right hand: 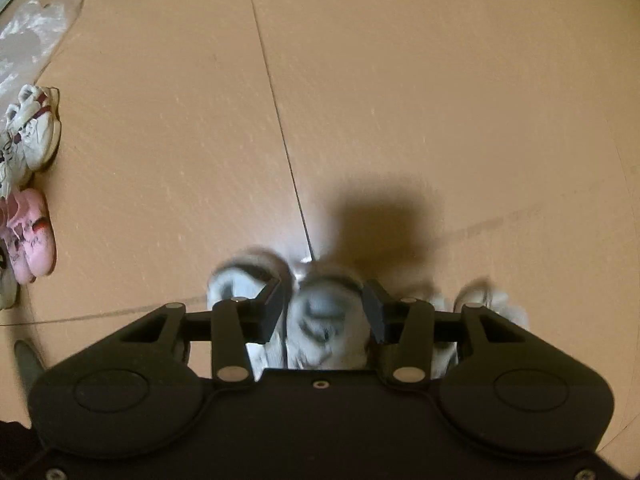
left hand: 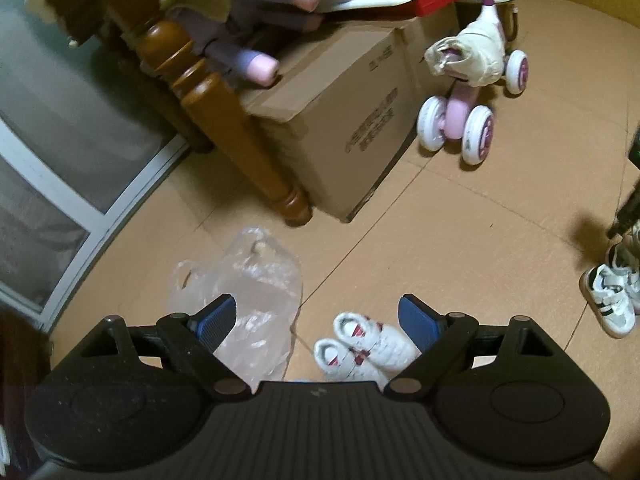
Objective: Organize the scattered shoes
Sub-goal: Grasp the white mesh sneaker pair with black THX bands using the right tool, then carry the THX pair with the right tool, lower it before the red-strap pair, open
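Tan tiled floor [right hand: 400, 100] w/ brown cardboard box [left hand: 340, 120] behind. Your left gripper [left hand: 320, 320] hangs wide open, empty, over a white-and-red sneaker pair [left hand: 360, 348]. Your right gripper [right hand: 325, 308], jaws partly apart, straddles a blurred white-and-black sneaker [right hand: 324, 320]; can't tell if pads touch it

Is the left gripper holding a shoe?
No, the left gripper is wide open above the floor, with the white shoes lying below it.
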The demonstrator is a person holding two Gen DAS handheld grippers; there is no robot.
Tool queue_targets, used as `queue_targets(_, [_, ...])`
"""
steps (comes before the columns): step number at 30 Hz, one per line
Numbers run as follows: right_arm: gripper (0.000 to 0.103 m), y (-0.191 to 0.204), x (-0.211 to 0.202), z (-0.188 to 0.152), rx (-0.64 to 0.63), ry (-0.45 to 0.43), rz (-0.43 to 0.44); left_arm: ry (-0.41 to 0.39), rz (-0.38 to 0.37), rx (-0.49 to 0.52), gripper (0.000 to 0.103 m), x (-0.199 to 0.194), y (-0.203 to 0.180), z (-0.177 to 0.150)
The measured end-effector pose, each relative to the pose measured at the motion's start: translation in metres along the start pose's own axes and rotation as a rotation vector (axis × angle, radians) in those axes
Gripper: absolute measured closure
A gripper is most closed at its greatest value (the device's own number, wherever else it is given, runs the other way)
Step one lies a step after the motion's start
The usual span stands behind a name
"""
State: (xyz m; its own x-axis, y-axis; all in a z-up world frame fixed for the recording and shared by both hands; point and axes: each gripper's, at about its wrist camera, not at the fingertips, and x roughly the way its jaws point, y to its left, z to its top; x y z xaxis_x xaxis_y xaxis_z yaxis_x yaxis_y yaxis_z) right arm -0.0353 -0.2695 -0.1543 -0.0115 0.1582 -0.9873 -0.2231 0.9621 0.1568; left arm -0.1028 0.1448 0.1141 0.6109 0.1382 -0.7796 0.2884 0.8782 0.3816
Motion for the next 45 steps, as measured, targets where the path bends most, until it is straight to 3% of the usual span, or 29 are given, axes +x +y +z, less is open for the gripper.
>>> queue_targets(4, [0.057, 0.021, 0.018, -0.004, -0.064, 0.027, 0.03, 0.003, -0.011, 0.028, 0.014, 0.004, -0.014, 0.01])
queue_targets(11, [0.057, 0.024, 0.054, -0.004, -0.038, 0.033, -0.004, 0.011, -0.02, 0.05, 0.014, 0.018, -0.028, 0.025])
queue_targets(24, [0.054, 0.022, 0.075, -0.009, -0.005, -0.002, -0.041, 0.053, -0.014, 0.047, 0.014, 0.029, -0.016, 0.01])
queue_targets(25, [0.055, 0.024, 0.077, -0.011, -0.024, -0.005, -0.055, 0.053, -0.015, 0.048, 0.014, 0.029, -0.017, 0.01])
queue_targets(27, [0.07, 0.03, 0.078, -0.013, -0.066, -0.012, -0.076, 0.053, -0.021, 0.053, 0.014, 0.029, -0.019, 0.01])
queue_targets(30, [0.082, 0.029, 0.071, -0.013, -0.035, -0.021, -0.048, 0.058, -0.019, 0.049, 0.014, 0.027, -0.016, 0.006])
queue_targets(39, [0.085, 0.08, 0.047, -0.005, -0.086, -0.085, 0.096, 0.043, -0.004, 0.011, 0.014, 0.016, -0.003, -0.002])
queue_targets(45, [0.085, 0.139, 0.027, 0.032, -0.098, -0.13, 0.218, 0.04, 0.007, -0.014, 0.014, 0.009, 0.008, -0.012])
